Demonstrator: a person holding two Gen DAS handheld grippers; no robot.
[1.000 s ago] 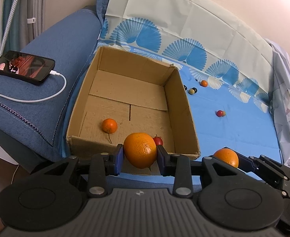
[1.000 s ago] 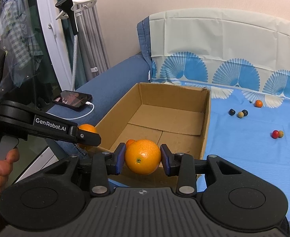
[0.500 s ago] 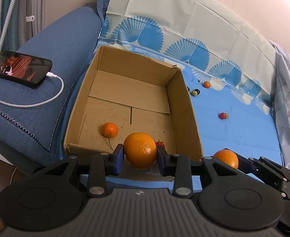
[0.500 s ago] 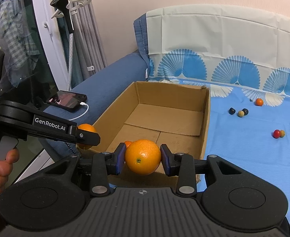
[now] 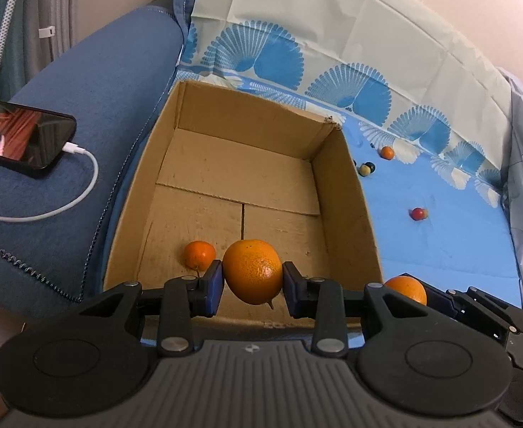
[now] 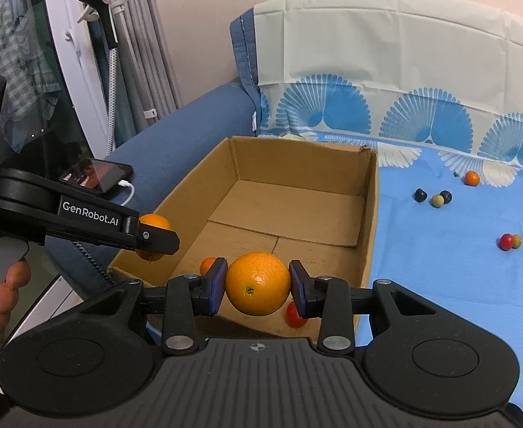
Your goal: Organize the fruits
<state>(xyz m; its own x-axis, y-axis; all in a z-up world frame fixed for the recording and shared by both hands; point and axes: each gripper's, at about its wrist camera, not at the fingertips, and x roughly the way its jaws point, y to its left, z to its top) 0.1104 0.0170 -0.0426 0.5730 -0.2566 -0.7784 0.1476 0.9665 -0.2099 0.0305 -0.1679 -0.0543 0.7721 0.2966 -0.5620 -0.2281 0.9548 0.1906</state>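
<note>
An open cardboard box [image 5: 347, 192] [image 6: 368, 210] stands on a blue sofa cover. My left gripper [image 5: 252, 281] is shut on a large orange [image 5: 252, 271] above the box's near edge. My right gripper [image 6: 257, 287] is shut on another large orange [image 6: 257, 283], also over the near edge. A small mandarin [image 5: 199, 254] [image 6: 208, 264] and a small red fruit [image 6: 294, 315] lie on the box floor. In the right wrist view the left gripper [image 6: 154, 235] shows at left with its orange; in the left wrist view the right gripper's orange [image 5: 405, 289] shows at right.
Loose small fruits lie on the blue cover right of the box: an orange one [image 6: 471, 177], dark and pale ones [image 6: 437, 199], a red one [image 6: 506, 241]. A phone [image 5: 22, 139] on a white cable lies on the sofa arm at left. Curtains hang at far left.
Both grippers have moved forward and up over the box's near edge, each still holding its orange. The box looks closer and lower in both views.
</note>
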